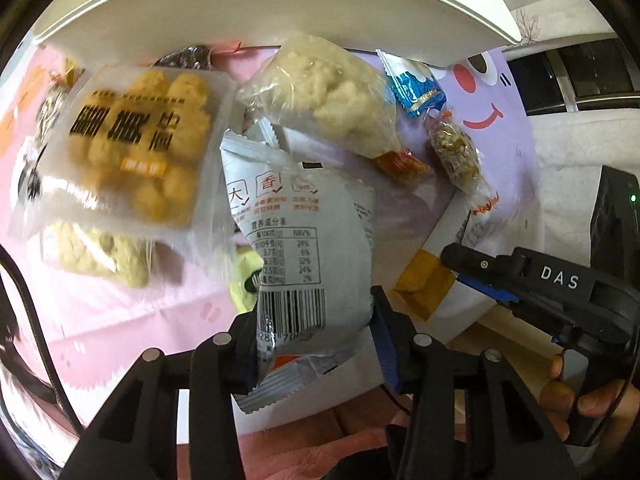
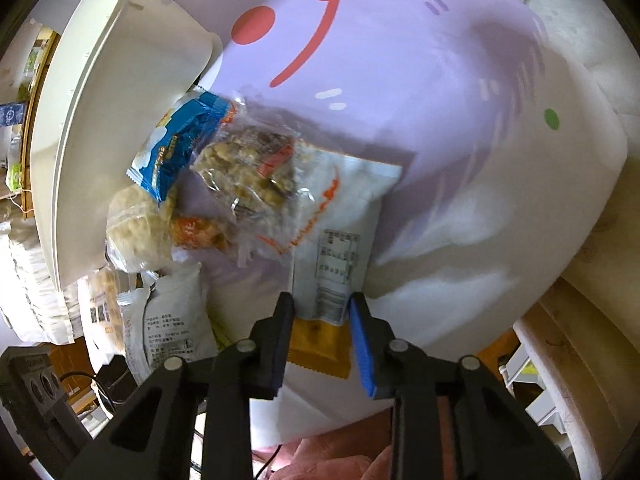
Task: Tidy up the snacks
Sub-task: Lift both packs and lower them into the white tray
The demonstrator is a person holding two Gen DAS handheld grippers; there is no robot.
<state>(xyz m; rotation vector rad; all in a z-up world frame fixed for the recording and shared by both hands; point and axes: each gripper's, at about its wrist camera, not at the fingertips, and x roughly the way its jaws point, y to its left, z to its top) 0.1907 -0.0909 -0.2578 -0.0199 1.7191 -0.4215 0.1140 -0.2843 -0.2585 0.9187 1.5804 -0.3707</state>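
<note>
My left gripper (image 1: 316, 332) is shut on a grey snack packet (image 1: 296, 240) with a barcode, held above the mat. Around it lie a packet of golden fried snacks (image 1: 136, 140), a clear bag of pale puffs (image 1: 332, 92), a blue candy wrapper (image 1: 416, 88) and a nut bar (image 1: 454, 152). My right gripper (image 2: 322, 308) is open, its fingers on either side of a white packet with an orange end (image 2: 336, 264) that lies flat. It also shows in the left wrist view (image 1: 480, 264).
A white bin (image 2: 104, 128) stands at the left, snacks piled against it. The cartoon-face mat (image 2: 400, 80) spreads beyond. A white cushion edge (image 2: 592, 56) lies at the right. A black device (image 1: 616, 216) stands at the far right.
</note>
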